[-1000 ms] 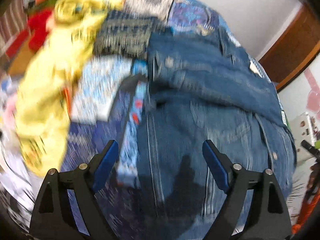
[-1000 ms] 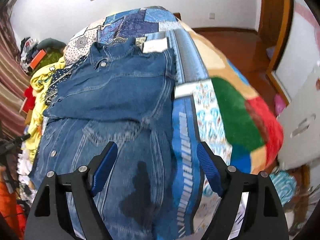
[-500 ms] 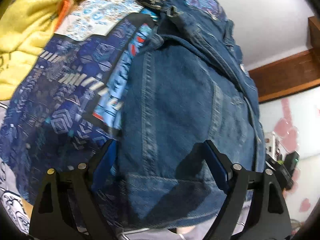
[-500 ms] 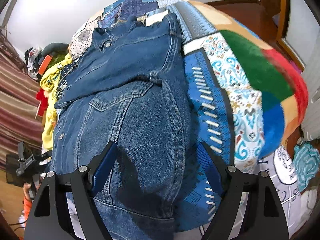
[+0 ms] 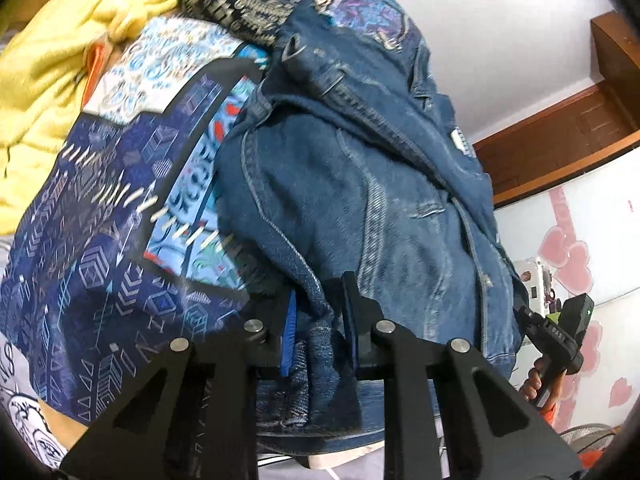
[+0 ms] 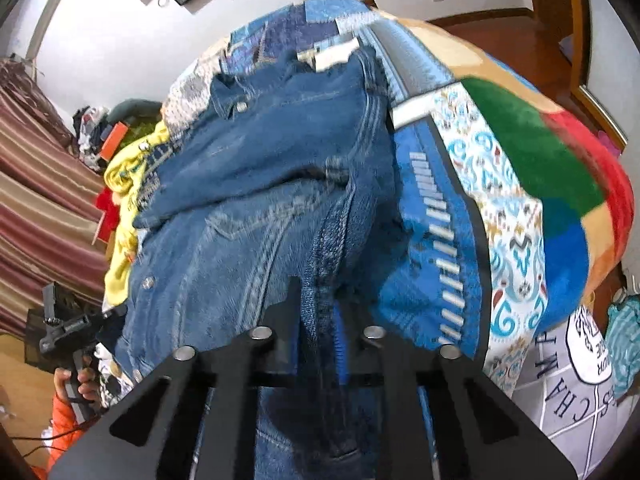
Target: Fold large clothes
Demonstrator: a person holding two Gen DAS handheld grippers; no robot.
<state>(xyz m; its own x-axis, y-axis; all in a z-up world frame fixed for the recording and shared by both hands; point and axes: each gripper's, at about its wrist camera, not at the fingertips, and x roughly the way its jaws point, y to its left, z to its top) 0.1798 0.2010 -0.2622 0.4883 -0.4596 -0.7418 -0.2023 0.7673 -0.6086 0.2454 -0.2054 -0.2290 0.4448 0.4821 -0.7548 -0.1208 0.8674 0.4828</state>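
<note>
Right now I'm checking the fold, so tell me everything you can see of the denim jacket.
The denim jacket is mid-blue, sturdy-looking cotton with pale stitched seams, metal buttons and a collar at its far end. It lies spread on the patchwork blanket on the bed, its upper part already folded over the body. The yellow garment lies off to its left. At the near hem the left claw and the right claw have just closed, each pinching a bunched fold of the denim.

Left gripper (image 5: 318, 316): angled downward, jaws just closed, pads pinching a bunched fold of the denim jacket (image 5: 360, 200). Right gripper (image 6: 320, 320): angled downward, jaws just closed tight on the jacket's seam edge. A hand (image 6: 78, 380) grips the left gripper's handle.
</note>
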